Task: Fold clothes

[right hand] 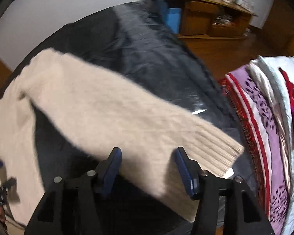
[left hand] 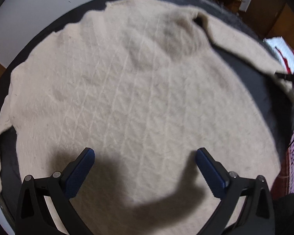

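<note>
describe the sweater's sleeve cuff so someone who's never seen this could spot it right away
Start at the dark cover spread over the surface, where a cream sweater lies flat. Follow its sleeve out toward the purple and red floral bedding. The cuff is the sleeve's end, just beyond the right gripper: tight ribbed knit, unlike the fuzzy knit elsewhere.
</note>
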